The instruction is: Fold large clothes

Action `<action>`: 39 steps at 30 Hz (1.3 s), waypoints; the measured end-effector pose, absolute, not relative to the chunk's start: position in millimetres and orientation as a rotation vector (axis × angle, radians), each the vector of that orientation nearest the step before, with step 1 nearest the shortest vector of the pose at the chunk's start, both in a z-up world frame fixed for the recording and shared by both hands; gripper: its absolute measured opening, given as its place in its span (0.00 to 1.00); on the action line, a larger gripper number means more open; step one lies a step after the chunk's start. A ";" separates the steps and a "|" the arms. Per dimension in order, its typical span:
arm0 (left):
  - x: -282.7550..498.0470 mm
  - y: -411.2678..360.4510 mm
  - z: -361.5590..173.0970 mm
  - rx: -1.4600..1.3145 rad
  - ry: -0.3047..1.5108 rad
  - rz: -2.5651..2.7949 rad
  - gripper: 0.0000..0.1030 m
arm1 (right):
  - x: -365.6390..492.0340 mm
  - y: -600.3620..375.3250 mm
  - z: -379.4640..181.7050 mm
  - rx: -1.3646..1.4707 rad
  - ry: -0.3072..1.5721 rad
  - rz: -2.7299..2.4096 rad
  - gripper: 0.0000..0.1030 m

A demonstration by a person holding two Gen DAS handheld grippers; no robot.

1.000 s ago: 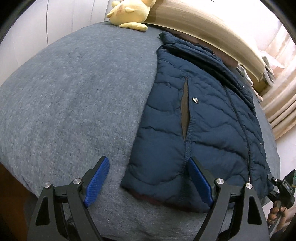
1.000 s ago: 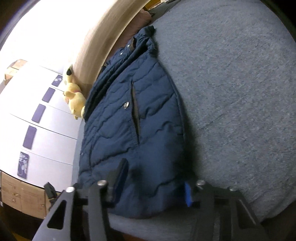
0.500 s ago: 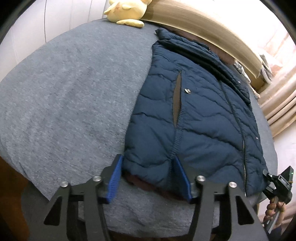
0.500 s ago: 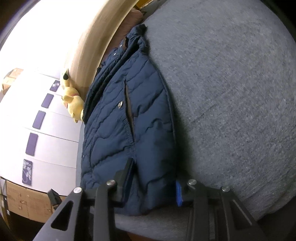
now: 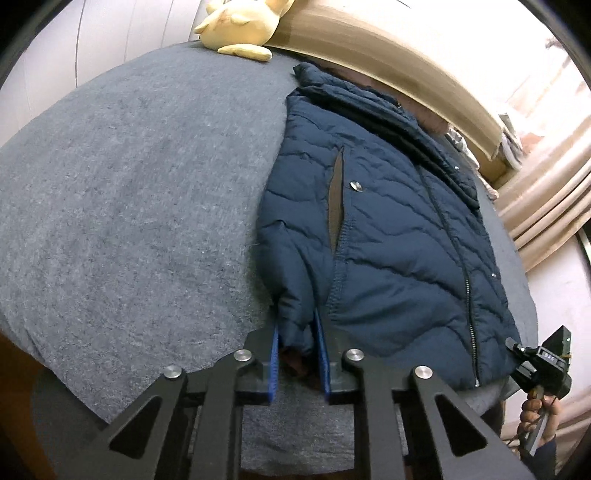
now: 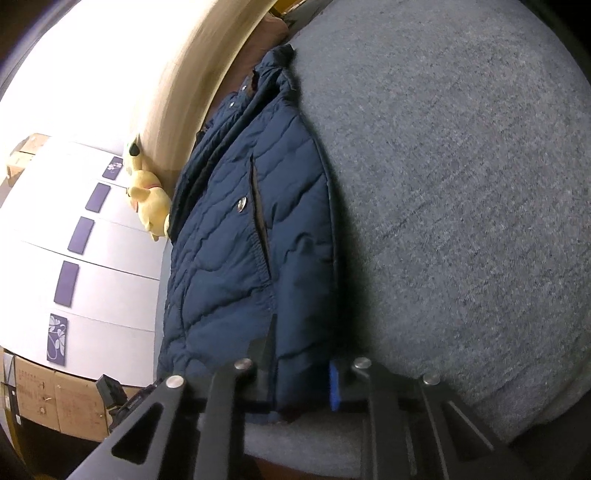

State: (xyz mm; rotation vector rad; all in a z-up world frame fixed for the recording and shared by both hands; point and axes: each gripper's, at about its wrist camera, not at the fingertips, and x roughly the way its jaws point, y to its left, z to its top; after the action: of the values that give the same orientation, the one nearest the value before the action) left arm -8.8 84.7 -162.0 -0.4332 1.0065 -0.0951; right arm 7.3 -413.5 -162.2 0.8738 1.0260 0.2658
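Note:
A dark blue quilted jacket [image 5: 388, 240] lies flat on a grey bed cover [image 5: 129, 184], its collar toward the wooden headboard [image 5: 388, 66]. My left gripper [image 5: 297, 350] is at the hem's left corner. Its jaws are closing, and the blue pads [image 5: 274, 354] squeeze a bunched fold of hem between them. In the right wrist view the jacket [image 6: 236, 258] runs away from my right gripper [image 6: 301, 369]. Its jaws are closing too, with the other hem corner pinched between them. The right gripper body [image 5: 543, 365], held by a hand, shows at the left view's lower right edge.
A yellow plush toy [image 5: 240, 26] rests against the headboard at the bed's far corner. Beige curtains [image 5: 546, 206] hang to the right. White drawer fronts [image 6: 92, 258] and cardboard boxes [image 6: 55, 402] stand beyond the bed. Wide grey cover [image 6: 461, 184] flanks the jacket.
Both pairs of jaws narrowed from wide apart around the hem to pinching it. The left one's corner of the hem is now bunched up between the pads.

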 end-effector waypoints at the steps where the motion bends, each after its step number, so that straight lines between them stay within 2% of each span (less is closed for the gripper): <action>1: -10.1 86.1 -161.1 -0.442 1.002 -0.100 0.15 | 6.9 -413.3 -161.4 0.873 1.025 0.268 0.19; 23: -34.2 94.5 -145.0 -0.450 0.956 -0.149 0.11 | -15.2 -417.9 -143.0 0.798 1.028 0.289 0.15; 26: -29.4 96.2 -148.5 -0.449 0.959 -0.140 0.13 | -11.0 -418.8 -146.9 0.803 1.040 0.286 0.16; 27: -28.4 97.7 -148.3 -0.461 0.953 -0.138 0.13 | -10.3 -420.5 -148.3 0.824 1.036 0.286 0.19; 29: -27.4 100.2 -146.0 -0.465 0.935 -0.115 0.24 | -10.1 -424.3 -150.7 0.858 1.024 0.291 0.22; 30: -28.2 99.7 -144.3 -0.456 0.926 -0.105 0.28 | -11.2 -426.7 -151.2 0.864 1.011 0.278 0.28; 31: -28.0 100.2 -140.7 -0.444 0.910 -0.092 0.41 | -13.2 -429.3 -151.8 0.868 0.999 0.271 0.46; 32: -28.9 100.1 -138.6 -0.436 0.897 -0.080 0.56 | -14.5 -431.7 -152.3 0.879 0.989 0.268 0.59; 33: -27.9 99.9 -136.2 -0.429 0.883 -0.066 0.60 | -16.4 -434.1 -152.3 0.896 0.971 0.273 0.72; 38: -14.8 87.4 -145.8 -0.388 0.925 -0.086 0.60 | -11.9 -428.9 -150.9 0.870 0.984 0.306 0.69; 39: -14.2 84.6 -149.8 -0.384 0.939 -0.088 0.60 | -10.5 -426.5 -151.5 0.867 0.989 0.308 0.58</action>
State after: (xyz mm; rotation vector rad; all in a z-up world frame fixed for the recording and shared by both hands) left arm -14.2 84.6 -149.8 -0.3838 0.9387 -0.0880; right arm -10.5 -426.5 -151.5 0.8672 0.9887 0.3079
